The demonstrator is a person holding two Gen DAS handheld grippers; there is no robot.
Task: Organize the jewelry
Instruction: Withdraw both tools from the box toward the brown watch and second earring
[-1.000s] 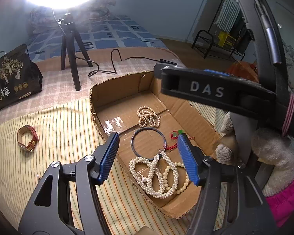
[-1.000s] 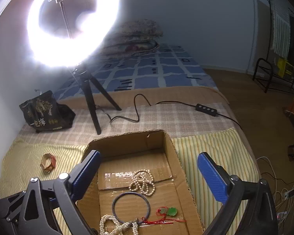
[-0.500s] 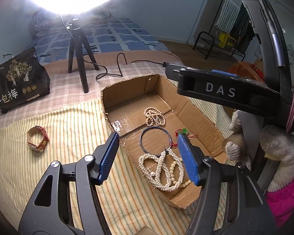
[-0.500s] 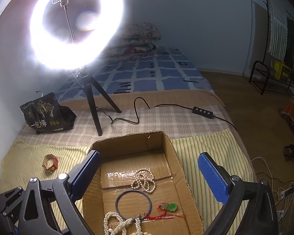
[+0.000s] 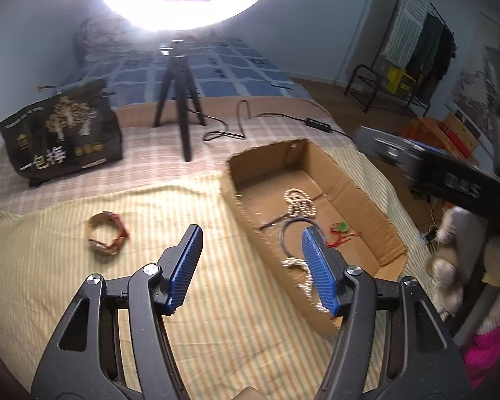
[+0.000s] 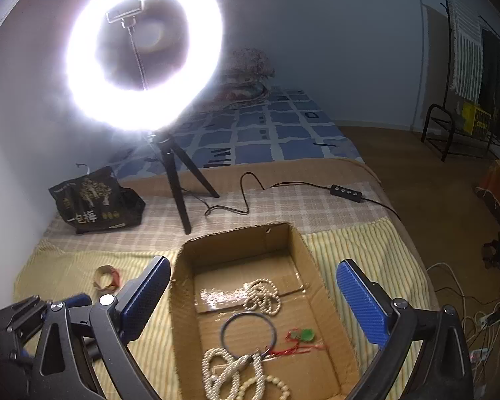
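Left of centre in the left wrist frame, a watch (image 5: 107, 237) lies alone on the striped cloth, seemingly next for the released left gripper (image 5: 251, 265), while right of it the cardboard box (image 5: 376, 213) already gathers beads under the equally released right gripper (image 6: 251, 298).

Left gripper (image 5: 251, 266): black plastic frame, triangular cut-outs in arms, silver round screws at pivots, blue ribbed pads (image 5: 186, 266) on both fingers. Right gripper (image 6: 253, 303): same black frame, same silver screws, blue textured pads (image 6: 360, 303). Seen from left wrist view: right gripper body black, long bar with white lettering "DAS", blurred. Hand (image 5: 450, 253) behind it in fuzzy cream-grey glove; bright pink sleeve (image 5: 490, 343) at cuff.
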